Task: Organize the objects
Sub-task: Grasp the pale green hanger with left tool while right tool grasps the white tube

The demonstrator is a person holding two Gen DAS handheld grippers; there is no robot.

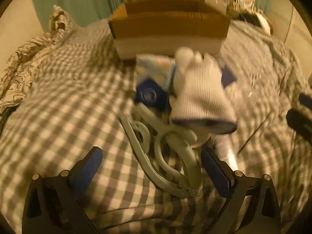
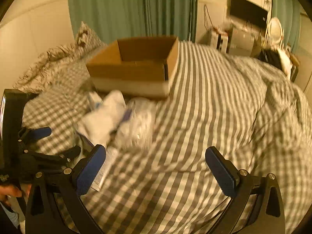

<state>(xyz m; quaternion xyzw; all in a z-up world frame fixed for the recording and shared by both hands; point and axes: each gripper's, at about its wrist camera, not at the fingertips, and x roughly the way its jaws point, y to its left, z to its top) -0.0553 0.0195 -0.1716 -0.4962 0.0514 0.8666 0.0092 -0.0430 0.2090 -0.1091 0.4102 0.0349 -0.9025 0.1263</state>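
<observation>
An open cardboard box (image 1: 167, 25) stands on the checked bed; it also shows in the right wrist view (image 2: 136, 66). In front of it lie a white knit glove (image 1: 200, 93), a folding grey clothes hanger (image 1: 165, 156), a dark blue round-capped item (image 1: 150, 95) and a light blue packet (image 1: 154, 68). My left gripper (image 1: 152, 167) is open, its fingers either side of the hanger's near end. My right gripper (image 2: 156, 167) is open and empty over the striped bedding. The glove (image 2: 103, 120) and a clear plastic packet (image 2: 138, 124) lie blurred to its upper left.
A patterned pillow (image 1: 39, 44) lies at the bed's left. A green curtain (image 2: 132, 7) hangs behind. A desk with a monitor (image 2: 247, 11) and clutter stands at the back right. A rumpled duvet (image 2: 273, 107) fills the right side. The left gripper (image 2: 29, 146) shows at the right view's left edge.
</observation>
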